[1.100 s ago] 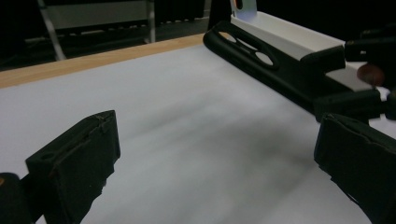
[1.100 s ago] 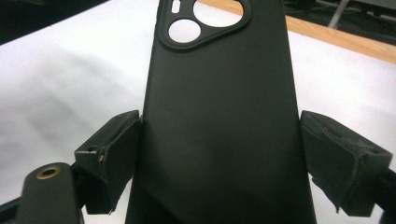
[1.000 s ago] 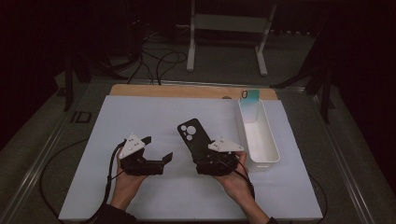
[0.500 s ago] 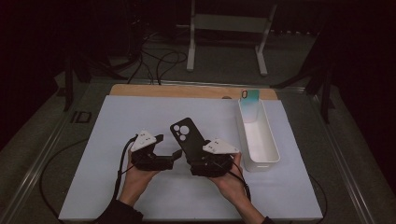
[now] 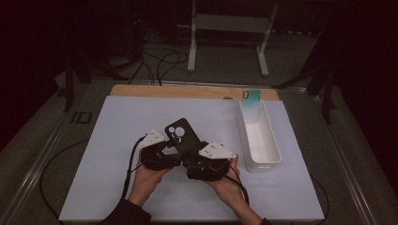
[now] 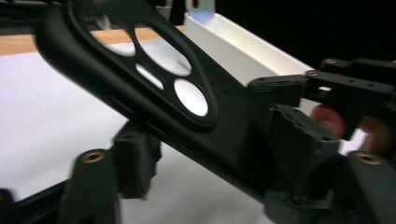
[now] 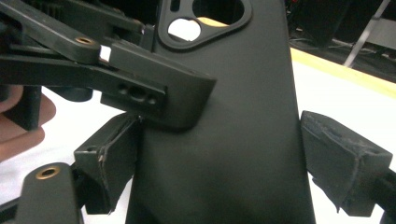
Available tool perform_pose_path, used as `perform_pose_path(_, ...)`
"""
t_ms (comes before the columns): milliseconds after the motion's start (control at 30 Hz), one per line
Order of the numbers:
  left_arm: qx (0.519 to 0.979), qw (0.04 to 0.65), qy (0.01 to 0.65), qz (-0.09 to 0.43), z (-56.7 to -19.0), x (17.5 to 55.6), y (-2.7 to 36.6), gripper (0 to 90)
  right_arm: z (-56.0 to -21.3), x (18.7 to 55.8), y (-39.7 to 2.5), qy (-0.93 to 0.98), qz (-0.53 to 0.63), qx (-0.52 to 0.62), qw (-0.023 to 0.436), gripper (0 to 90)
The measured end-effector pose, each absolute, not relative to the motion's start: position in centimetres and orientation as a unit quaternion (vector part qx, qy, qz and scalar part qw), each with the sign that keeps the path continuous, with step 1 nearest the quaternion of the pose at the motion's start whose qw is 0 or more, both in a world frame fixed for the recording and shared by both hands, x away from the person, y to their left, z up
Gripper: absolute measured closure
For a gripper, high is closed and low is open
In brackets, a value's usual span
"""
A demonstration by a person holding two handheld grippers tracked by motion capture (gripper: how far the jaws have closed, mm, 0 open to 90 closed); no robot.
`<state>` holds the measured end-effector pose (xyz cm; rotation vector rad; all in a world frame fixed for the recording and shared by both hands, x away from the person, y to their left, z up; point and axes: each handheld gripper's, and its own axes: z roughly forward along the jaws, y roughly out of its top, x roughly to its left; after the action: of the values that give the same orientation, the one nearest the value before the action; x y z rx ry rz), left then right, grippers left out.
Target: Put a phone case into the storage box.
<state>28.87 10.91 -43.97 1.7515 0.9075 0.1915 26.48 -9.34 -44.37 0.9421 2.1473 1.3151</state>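
The black flexible phone case with a raised camera cut-out point(image 5: 182, 139) is held above the white surface point(image 5: 108, 140), between the two tools and left of the long white plastic tray point(image 5: 270, 154). The right tool point(image 5: 197, 164) grips the lower body of the case: in the right gripper view its left pad bears on the edge of the case, while the right pad point(image 7: 343, 158) appears to stand slightly off, so full clamping cannot be confirmed. The left tool point(image 5: 171, 157) has its jaws spread on either side of the case's long edge, one above and one below, in the left gripper view.

Procedure: keep the right tool steady. Centre the left tool's pads on the case edge, clear of the camera cut-out, then close gently to avoid bending the soft shell.
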Motion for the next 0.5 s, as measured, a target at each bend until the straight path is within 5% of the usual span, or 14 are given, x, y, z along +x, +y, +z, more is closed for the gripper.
perform_pose_path(400, 0.743, 0.565, 0.353, 0.066, -43.7, 28.6, 10.3, 78.7, -44.6, 26.4, -8.3, 0.778, 0.488, 0.335, 0.212, 14.8)
perform_pose_path(500, 0.747, 0.563, 0.346, 0.072, -43.6, 28.4, 10.2, 82.8, -44.6, 26.5, -8.2, 0.777, 0.49, 0.334, 0.209, 14.0)
